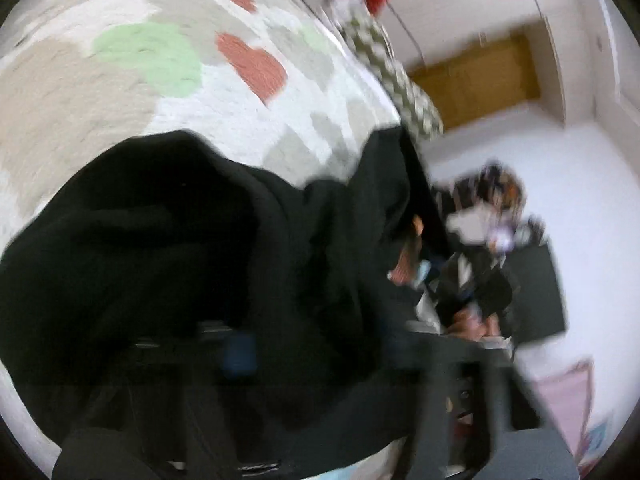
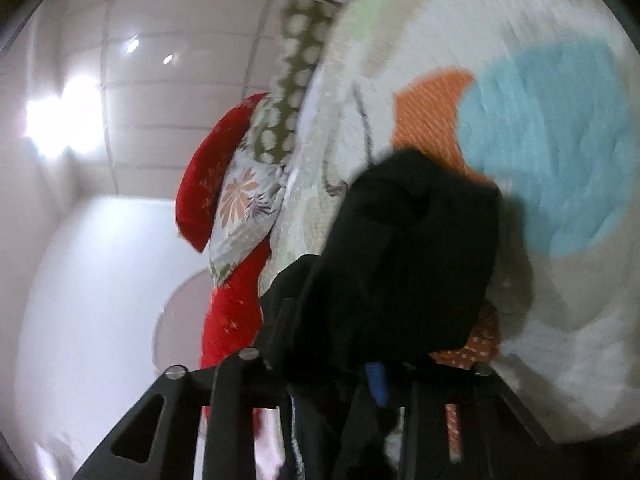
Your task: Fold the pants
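The black pants (image 1: 200, 248) fill the lower left of the left wrist view, bunched and lifted over the patterned bedspread (image 1: 120, 80). My left gripper (image 1: 256, 356) is shut on the pants, its fingers mostly buried in the cloth. In the right wrist view the pants (image 2: 404, 264) hang as a black bundle over my right gripper (image 2: 348, 364), which is shut on them. The other gripper and the person's hand (image 1: 416, 256) show at the right of the left wrist view. Both views are blurred by motion.
The bedspread (image 2: 540, 140) has coloured patches. Red and floral pillows (image 2: 224, 184) lie at the bed's head. A dotted sheet edge (image 1: 396, 76) runs along the bed side. A wooden door (image 1: 476, 80) and white floor (image 1: 560, 180) lie beyond.
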Demonstrator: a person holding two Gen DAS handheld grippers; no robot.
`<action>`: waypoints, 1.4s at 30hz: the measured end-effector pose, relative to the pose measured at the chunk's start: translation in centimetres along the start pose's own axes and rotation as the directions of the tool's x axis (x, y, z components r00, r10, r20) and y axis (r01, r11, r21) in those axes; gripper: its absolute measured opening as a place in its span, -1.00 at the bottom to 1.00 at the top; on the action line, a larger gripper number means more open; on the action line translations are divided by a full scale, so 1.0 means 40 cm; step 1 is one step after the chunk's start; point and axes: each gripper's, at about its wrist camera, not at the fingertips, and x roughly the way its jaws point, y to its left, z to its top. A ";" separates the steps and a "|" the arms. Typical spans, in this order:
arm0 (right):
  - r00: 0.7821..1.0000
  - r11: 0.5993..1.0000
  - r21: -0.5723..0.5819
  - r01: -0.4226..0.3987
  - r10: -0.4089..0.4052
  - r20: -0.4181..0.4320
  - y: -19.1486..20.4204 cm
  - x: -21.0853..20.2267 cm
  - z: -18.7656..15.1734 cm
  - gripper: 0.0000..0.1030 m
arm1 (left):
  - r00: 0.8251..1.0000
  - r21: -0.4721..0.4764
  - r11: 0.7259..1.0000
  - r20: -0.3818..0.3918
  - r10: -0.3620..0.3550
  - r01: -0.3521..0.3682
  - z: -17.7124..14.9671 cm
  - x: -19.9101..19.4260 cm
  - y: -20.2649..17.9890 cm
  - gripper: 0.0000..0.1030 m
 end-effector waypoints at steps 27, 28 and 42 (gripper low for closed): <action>0.745 0.616 -0.419 0.666 -0.559 0.363 0.028 -0.600 -0.210 0.26 | 0.956 0.263 0.928 0.196 0.218 -0.265 -0.008 -0.281 0.099 -0.71; 0.714 0.592 -0.399 0.700 -0.567 0.412 0.050 -0.613 -0.211 0.28 | 0.955 0.259 0.929 0.201 0.217 -0.265 -0.003 -0.287 0.097 -0.71; 0.919 0.302 -0.949 -0.094 -0.340 -0.199 0.289 -0.022 -0.694 0.28 | 0.961 0.310 0.910 0.119 0.250 -0.275 0.001 -0.201 0.072 -0.10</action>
